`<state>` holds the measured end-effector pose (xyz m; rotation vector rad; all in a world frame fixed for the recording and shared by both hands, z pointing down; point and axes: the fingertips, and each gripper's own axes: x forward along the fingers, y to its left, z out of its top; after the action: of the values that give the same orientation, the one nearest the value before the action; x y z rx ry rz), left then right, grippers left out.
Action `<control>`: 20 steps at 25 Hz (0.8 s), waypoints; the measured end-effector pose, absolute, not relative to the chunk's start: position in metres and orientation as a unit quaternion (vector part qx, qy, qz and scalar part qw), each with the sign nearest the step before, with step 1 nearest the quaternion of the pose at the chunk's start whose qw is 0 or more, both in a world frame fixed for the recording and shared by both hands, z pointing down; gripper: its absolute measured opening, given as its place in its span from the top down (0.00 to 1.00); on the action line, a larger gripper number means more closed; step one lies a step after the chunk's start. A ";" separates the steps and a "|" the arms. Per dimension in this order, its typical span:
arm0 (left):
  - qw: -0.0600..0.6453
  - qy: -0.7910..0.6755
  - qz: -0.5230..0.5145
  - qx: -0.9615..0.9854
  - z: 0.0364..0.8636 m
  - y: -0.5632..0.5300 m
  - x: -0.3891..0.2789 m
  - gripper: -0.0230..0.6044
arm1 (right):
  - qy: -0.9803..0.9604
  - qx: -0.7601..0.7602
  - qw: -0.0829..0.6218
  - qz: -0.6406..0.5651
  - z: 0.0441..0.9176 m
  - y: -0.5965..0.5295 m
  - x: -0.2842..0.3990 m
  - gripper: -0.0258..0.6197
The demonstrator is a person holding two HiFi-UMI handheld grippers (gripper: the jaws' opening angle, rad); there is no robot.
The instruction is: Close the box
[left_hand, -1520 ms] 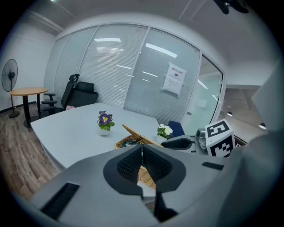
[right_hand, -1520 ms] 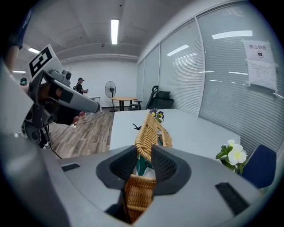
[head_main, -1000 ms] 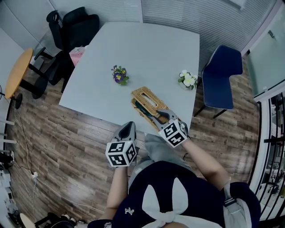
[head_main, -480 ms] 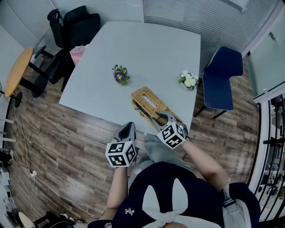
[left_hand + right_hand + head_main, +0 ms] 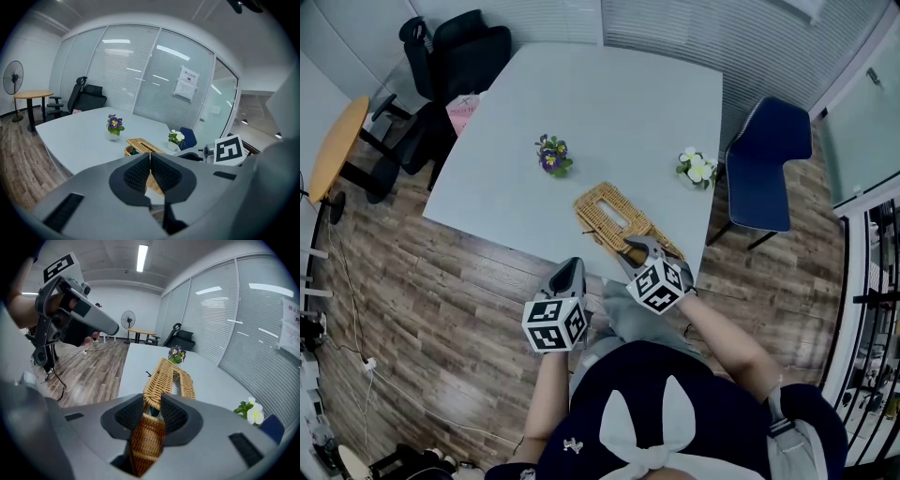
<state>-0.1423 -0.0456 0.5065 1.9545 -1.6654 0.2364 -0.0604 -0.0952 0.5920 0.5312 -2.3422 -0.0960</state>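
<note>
**Operator:** What has changed since the earlier frames?

**Technician:** The flat woven wicker lid [image 5: 157, 379] has come down. It stood raised over the rectangular woven wicker box [image 5: 146, 441]; it now lies nearly level over the opening. The box itself has not shifted. It sits askew at the near edge of the pale grey table [image 5: 609, 112], toward the near right corner, well apart from the purple potted flower [image 5: 550, 156] and the white potted flower [image 5: 697, 169].

**Operator:** Gripper states?

**Technician:** The right gripper [image 5: 152, 400] clamps the near rim of the lid between its pads, and its jaws have just eased slightly wider with the rim between them. The left gripper [image 5: 150, 156] is off the near edge, jaws together on nothing.

**Operator:** Step in hand, and the next move?

**Technician:** Final lowering, by my judgement. Next: seat the rim flush on the box wall, then release and draw back without lifting the lid again.

**Operator:** Anything unclear?

**Technician:** Two items — the right gripper covers the box's near end in the head view, so the seating cannot be confirmed; and something dark green shows under the rim, not identifiable.
</note>
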 end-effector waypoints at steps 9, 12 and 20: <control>0.280 -0.623 0.090 0.725 0.509 -0.044 -0.144 0.92 | -0.898 0.203 0.389 -0.038 0.611 -0.091 -0.064 0.77; 0.282 -0.623 0.091 0.724 0.512 -0.043 -0.145 0.92 | -0.895 0.202 0.397 -0.030 0.619 -0.090 -0.065 0.77; 0.282 -0.623 0.092 0.724 0.512 -0.043 -0.147 0.92 | -0.896 0.196 0.399 0.003 0.620 -0.090 -0.066 0.75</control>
<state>-0.1470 -0.0432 0.5122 1.9394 -1.6676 0.2457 -0.0660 -0.0897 0.6197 0.4952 -2.2672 0.0087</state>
